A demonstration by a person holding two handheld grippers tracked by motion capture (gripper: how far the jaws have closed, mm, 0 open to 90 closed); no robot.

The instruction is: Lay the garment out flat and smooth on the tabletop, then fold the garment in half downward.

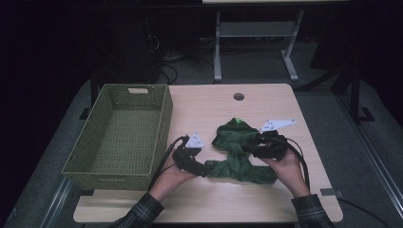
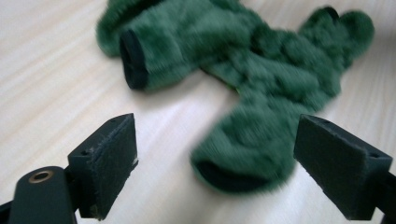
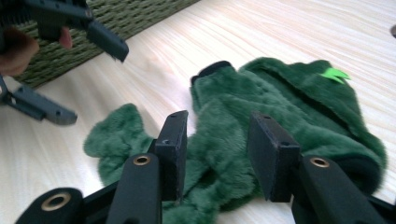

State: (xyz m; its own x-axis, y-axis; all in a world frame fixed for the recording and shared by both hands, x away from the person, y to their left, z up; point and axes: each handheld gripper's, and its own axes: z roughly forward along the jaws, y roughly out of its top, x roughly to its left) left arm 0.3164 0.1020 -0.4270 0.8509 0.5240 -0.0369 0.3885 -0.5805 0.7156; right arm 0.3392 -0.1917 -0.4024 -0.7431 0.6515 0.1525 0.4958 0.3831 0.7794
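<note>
A fuzzy dark green garment (image 1: 236, 164) lies crumpled on the wooden table (image 1: 214, 107), with a bright green tag (image 3: 334, 73) near its far end. My left gripper (image 1: 205, 169) is open wide just left of it, one sleeve's dark cuff (image 2: 229, 179) lying between the spread jaws (image 2: 217, 140) untouched; a second cuff (image 2: 132, 60) lies farther off. My right gripper (image 1: 249, 145) hovers low over the garment's middle (image 3: 303, 102). Its jaws (image 3: 217, 135) stand apart, plush showing in the gap, both pad faces bare. The left gripper (image 3: 88, 79) also appears at the top left of the right gripper view.
An empty green woven basket (image 1: 164, 118) stands on the table's left side, close to my left hand (image 1: 168, 178); its wall (image 3: 116, 18) shows behind the left gripper. A round cable hole (image 1: 238, 96) sits near the far edge. Table legs and cables lie beyond.
</note>
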